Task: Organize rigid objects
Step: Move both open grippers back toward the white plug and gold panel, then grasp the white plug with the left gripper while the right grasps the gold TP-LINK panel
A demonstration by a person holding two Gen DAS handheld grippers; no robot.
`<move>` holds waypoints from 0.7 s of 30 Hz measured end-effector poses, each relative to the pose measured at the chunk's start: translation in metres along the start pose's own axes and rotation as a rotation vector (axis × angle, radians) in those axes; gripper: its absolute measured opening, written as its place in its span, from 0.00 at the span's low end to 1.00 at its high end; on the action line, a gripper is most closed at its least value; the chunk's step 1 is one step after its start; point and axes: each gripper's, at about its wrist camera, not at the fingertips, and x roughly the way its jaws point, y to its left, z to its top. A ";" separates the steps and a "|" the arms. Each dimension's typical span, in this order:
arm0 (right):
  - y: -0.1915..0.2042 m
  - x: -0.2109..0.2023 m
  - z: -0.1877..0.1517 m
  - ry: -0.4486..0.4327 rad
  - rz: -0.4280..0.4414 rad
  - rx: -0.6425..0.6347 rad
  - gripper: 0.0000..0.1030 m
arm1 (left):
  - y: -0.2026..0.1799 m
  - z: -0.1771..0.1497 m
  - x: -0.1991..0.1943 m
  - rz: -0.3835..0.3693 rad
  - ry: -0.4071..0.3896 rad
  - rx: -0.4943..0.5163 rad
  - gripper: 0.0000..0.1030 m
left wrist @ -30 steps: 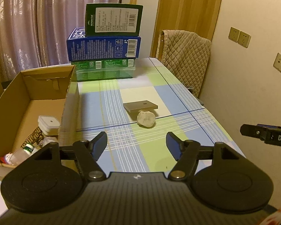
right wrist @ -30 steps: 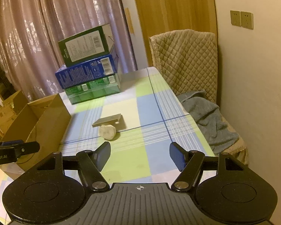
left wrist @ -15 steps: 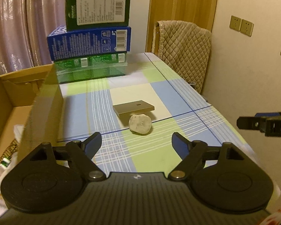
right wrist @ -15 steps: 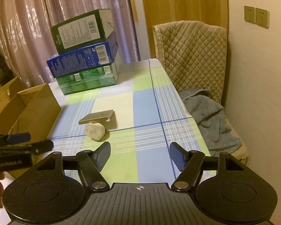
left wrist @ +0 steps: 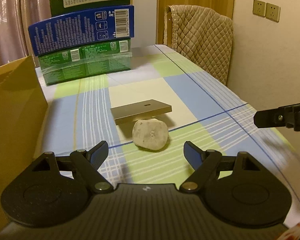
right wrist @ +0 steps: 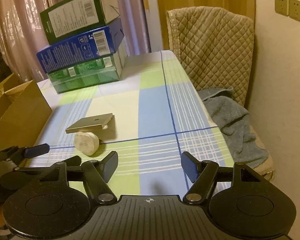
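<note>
A pale rounded stone (left wrist: 150, 135) lies on the checked tablecloth, also in the right wrist view (right wrist: 87, 143). A flat grey metal block (left wrist: 141, 111) rests tilted on the stone's far side; it shows in the right wrist view too (right wrist: 91, 123). My left gripper (left wrist: 146, 155) is open and empty, low over the table, with the stone just ahead between its fingers. My right gripper (right wrist: 149, 169) is open and empty, to the right of the stone. A right fingertip (left wrist: 269, 118) shows at the left view's right edge.
A cardboard box (left wrist: 14, 108) stands at the table's left edge. Three stacked cartons, green (left wrist: 86, 64), blue (left wrist: 82, 31) and dark green (right wrist: 78, 14), stand at the back. A quilted chair (right wrist: 212, 50) with a grey towel (right wrist: 232, 122) is on the right by the wall.
My left gripper moved right and forward, away from the cardboard box, and dropped toward the stone. My right gripper moved forward and lower. Both stayed open.
</note>
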 end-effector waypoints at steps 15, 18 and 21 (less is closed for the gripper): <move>-0.002 0.034 0.007 0.016 -0.002 0.002 0.65 | -0.011 0.004 0.054 0.024 0.011 0.024 0.46; 0.001 0.037 0.010 0.015 0.004 -0.002 0.65 | -0.007 0.002 0.050 0.015 0.018 0.012 0.44; 0.008 0.042 0.014 0.018 0.020 -0.011 0.65 | 0.001 -0.004 0.037 0.010 0.032 -0.002 0.44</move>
